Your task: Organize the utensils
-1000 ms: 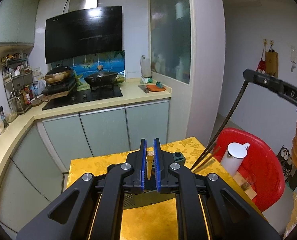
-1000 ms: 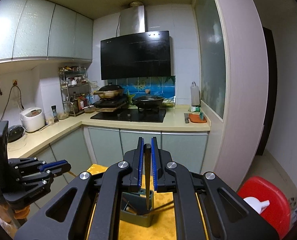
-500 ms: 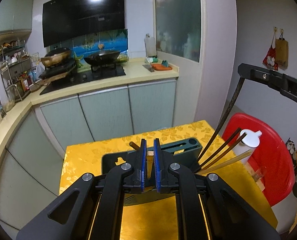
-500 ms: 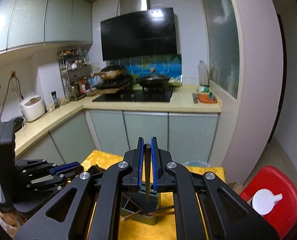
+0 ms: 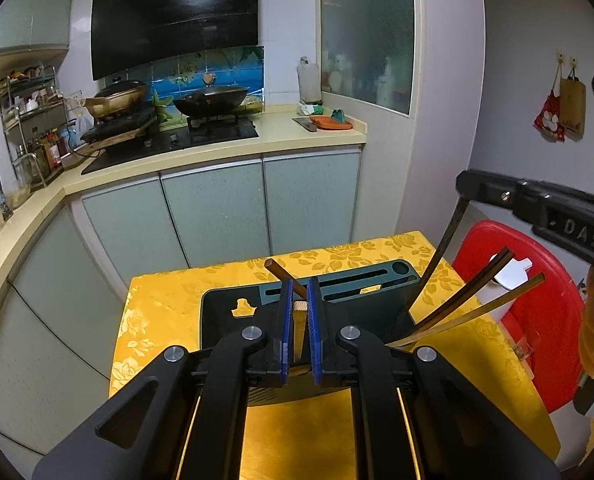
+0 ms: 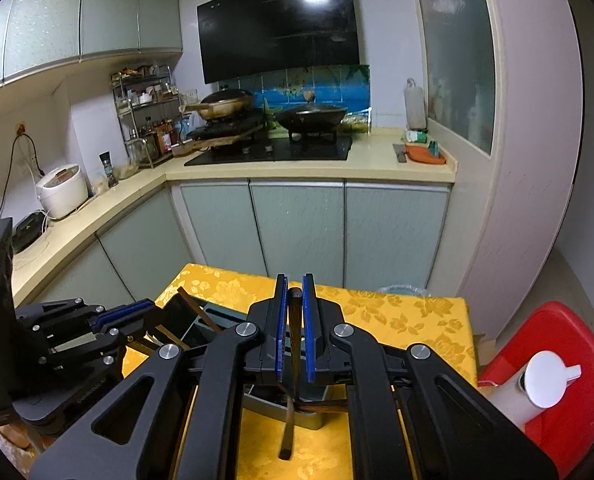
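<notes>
Left tongs point(image 5: 297, 316) are clamped on a pale wooden utensil point(image 5: 299, 307) right over the dark green holder point(image 5: 337, 300) on the yellow-clothed bench point(image 5: 165, 312); right tongs point(image 6: 295, 320) grip a dark chopstick point(image 6: 293, 344) upright, its lower end down at the holder's near-right compartment (three more chopsticks point(image 5: 465, 300) already lean out there). A red stool point(image 6: 569, 360) stands just right of the bench.

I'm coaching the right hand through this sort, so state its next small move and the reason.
Probably ease the right gripper down, steering the dark chopstick into the end compartment of the green holder. The jaws are shut on the stick's top, and its tip hangs by that compartment's rim, where other chopsticks already lean. Whether the tip is inside yet, I cannot tell.
</notes>
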Action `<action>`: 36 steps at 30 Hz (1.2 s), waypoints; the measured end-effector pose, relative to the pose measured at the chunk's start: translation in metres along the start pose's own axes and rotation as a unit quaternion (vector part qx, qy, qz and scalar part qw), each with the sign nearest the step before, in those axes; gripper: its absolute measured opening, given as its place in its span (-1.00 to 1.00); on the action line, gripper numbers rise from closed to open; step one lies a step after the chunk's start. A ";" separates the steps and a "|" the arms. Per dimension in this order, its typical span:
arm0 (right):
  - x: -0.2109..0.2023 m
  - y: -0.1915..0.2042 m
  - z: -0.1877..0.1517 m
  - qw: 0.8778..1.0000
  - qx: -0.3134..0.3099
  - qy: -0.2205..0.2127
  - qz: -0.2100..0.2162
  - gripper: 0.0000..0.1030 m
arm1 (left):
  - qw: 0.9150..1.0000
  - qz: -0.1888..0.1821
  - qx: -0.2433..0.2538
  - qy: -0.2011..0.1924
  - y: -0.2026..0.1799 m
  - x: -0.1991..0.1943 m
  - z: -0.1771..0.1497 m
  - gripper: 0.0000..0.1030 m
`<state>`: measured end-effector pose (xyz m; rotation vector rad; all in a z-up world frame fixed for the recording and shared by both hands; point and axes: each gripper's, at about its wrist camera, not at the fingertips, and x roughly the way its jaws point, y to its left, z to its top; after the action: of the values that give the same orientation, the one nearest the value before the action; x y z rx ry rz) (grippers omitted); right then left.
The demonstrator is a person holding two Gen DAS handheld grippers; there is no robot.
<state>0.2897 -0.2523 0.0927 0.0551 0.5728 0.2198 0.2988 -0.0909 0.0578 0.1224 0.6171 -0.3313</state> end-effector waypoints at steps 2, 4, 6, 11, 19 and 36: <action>0.002 -0.001 -0.001 1.000 0.003 0.005 0.000 -0.84 | 1.000 0.000 0.001 0.000 0.001 0.000 0.000 -0.80; 0.003 -0.002 -0.001 1.000 0.013 0.008 0.001 -0.84 | 1.000 0.001 0.001 -0.005 0.000 -0.004 -0.002 -0.49; 0.002 -0.003 0.000 1.000 0.018 0.009 0.004 -0.80 | 1.000 0.000 0.000 -0.016 0.000 -0.009 -0.001 0.02; -0.009 -0.003 0.003 1.000 0.025 -0.006 -0.006 -0.15 | 0.999 0.005 -0.003 -0.041 0.001 -0.024 0.001 0.45; -0.035 0.003 0.004 0.999 0.020 -0.034 -0.004 0.10 | 0.998 0.015 -0.016 -0.060 0.004 -0.042 -0.002 0.71; -0.074 0.011 -0.029 0.996 0.037 -0.076 -0.021 0.70 | 0.994 0.056 -0.005 -0.094 -0.008 -0.073 -0.034 0.82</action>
<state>0.2111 -0.2577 0.1086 0.1299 0.4298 0.1531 0.2219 -0.0719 0.0727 0.1136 0.4226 -0.2282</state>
